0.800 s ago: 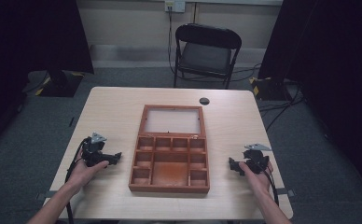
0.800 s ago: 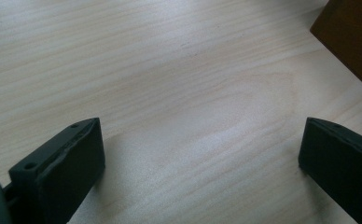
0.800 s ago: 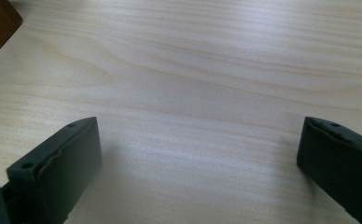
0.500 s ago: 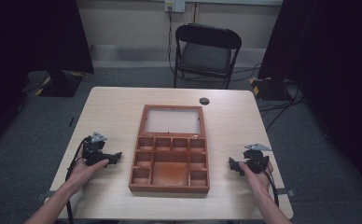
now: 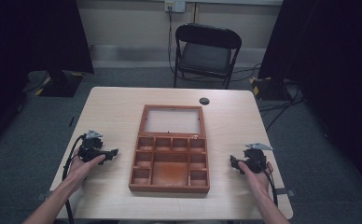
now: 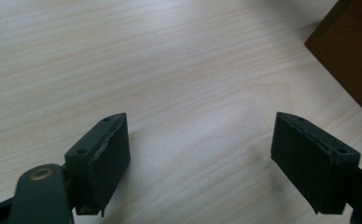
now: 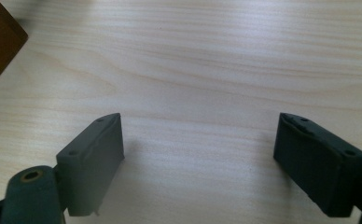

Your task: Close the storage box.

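Open wooden box (image 5: 170, 158) mid-worktop (image 5: 114, 107), no legible writing, left tongs (image 5: 115, 153) and right tongs (image 5: 233, 163) gaping empty either side, bare wood between each and the box edges

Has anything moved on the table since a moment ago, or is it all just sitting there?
Nothing has visibly changed. The left gripper and the right gripper rest on the table on either side of the wooden box, both open and empty, as before. The box lies open with its lid flat behind it, and the small black disc sits in the same spot beyond it.
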`<state>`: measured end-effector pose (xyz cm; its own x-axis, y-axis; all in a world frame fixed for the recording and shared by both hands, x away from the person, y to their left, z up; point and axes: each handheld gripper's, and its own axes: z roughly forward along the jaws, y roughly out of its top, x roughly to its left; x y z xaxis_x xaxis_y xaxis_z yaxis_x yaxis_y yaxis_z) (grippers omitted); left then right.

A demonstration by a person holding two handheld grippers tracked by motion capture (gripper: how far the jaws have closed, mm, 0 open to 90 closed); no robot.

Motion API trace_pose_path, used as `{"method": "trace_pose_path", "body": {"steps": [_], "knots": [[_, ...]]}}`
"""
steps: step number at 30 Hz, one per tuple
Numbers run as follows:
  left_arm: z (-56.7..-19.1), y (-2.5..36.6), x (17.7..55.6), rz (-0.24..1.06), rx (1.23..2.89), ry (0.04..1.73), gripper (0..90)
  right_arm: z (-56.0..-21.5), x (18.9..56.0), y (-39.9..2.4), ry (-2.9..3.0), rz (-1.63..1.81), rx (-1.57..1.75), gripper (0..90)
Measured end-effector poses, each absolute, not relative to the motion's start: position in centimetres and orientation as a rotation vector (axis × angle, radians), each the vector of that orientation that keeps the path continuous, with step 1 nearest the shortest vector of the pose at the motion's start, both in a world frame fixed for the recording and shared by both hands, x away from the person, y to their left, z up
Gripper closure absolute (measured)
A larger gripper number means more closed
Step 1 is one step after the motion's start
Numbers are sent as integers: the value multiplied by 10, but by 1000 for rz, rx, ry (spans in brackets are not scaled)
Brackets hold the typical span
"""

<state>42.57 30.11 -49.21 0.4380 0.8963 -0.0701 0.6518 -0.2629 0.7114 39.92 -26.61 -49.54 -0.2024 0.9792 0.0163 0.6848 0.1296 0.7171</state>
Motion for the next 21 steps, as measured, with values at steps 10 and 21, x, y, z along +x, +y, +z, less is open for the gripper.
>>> {"method": "trace_pose_path", "body": {"steps": [10,21], "knots": [[-474,296,421,479,1922,1257,217,-482,402,-268,1975,882,1593,148],[-464,285,429,476,1943,1198,218,-461,409,-262,2020,945,1520,183]]}}
